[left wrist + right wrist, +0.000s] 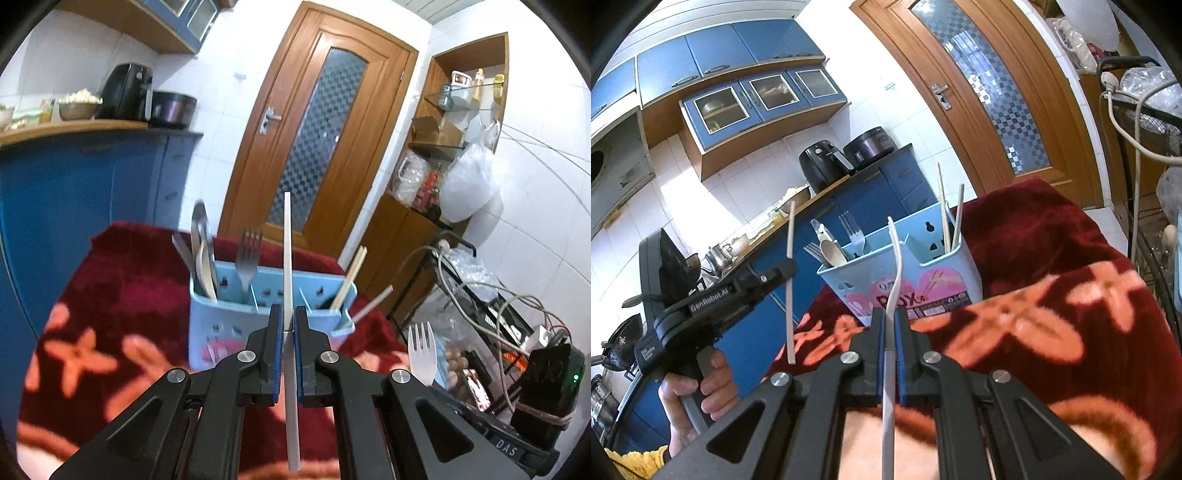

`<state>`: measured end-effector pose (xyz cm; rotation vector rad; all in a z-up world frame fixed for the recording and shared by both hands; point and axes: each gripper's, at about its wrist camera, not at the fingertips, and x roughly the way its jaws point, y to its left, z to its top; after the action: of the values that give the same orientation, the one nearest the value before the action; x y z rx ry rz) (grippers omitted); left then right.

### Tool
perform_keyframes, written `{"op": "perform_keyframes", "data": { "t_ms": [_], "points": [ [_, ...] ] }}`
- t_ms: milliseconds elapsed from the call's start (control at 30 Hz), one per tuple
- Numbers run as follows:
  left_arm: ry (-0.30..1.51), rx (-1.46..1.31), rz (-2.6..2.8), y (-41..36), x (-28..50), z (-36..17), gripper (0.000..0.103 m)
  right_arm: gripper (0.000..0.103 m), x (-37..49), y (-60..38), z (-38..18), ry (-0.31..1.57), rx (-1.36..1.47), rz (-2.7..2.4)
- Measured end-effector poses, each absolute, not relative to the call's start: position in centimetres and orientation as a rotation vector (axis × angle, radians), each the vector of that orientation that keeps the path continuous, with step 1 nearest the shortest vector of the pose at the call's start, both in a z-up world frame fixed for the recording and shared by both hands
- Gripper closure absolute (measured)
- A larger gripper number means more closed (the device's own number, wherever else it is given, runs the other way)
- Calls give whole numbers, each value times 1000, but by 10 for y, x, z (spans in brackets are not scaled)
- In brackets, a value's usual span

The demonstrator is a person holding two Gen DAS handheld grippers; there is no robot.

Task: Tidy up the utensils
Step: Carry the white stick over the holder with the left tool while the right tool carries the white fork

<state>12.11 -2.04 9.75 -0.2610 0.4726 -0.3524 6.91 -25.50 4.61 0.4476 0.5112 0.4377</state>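
Your left claw [289, 317] is clamped on a white chopstick [287, 258], held about midway so that its long axis runs straight up and down, 1 end rising above the fingers and the other hanging below. Your right claw [890, 317] is clamped on a white plastic fork [894, 258], gripped on the handle with the curved head end pointing up and away from you.

Directly ahead of both claws stands the light blue utensil holder [236, 317], upright on a worktop covered with a dark red flowered cloth [122, 288]. It is divided into compartments. From the left wrist view, the left compartment holds spoons and a knife, the next holds a metal fork [248, 258], and the far right compartment holds 2 wooden chopsticks [349, 277]. The chopstick you hold appears lined up with a middle compartment, not the right one where the others stand.

The likely next move turns on this: the holder's openings face up, and both utensils are already roughly vertical, so each needs to travel forward and then down. The left claw looks nearer the holder. To join its match, the white chopstick would need to shift right; the plastic fork would sit best beside the metal fork.
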Motion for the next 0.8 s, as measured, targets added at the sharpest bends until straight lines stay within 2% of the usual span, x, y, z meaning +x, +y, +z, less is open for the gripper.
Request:
{"op": "perform_keyframes", "data": {
  "t_ms": [400, 567, 800],
  "points": [
    [380, -290, -329, -16, 163, 117, 98, 96, 100, -255, 51, 519, 417, 458],
    [289, -273, -269, -17, 180, 123, 98, 96, 112, -255, 53, 519, 416, 468],
    [198, -231, -174, -19, 202, 110, 98, 96, 126, -253, 59, 495, 400, 484]
  ]
}}
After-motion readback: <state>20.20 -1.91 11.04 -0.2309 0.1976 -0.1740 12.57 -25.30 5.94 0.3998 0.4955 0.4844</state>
